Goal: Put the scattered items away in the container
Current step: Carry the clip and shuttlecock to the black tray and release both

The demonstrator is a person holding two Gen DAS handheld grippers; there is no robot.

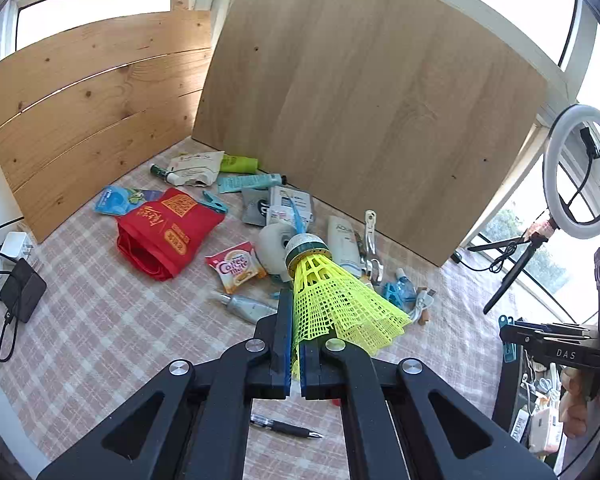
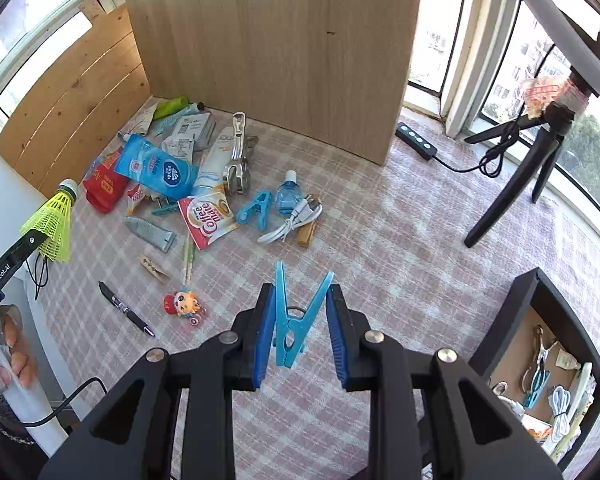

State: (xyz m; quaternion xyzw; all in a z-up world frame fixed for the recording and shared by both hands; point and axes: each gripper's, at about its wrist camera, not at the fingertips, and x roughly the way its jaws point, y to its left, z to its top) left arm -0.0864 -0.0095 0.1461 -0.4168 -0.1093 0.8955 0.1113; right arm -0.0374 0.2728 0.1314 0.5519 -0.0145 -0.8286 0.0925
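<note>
While carrying, both loaded: left gripper (image 1: 296, 344) clamped on yellow shuttlecock (image 1: 340, 304), right gripper (image 2: 300, 340) pinching blue clothespin (image 2: 296, 320). Few bits boxed in black container (image 2: 512, 312) near right; big pile far left still waiting.

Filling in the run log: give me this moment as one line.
left gripper: shut on yellow shuttlecock | right gripper: shut on blue clothespin | black container: partly filled | table: items remain

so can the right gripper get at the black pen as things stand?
Probably not yet. The right gripper already holds a blue clothespin between its fingers, so it is occupied. The black pen itself lies alone on the checked cloth, nothing over it.
</note>
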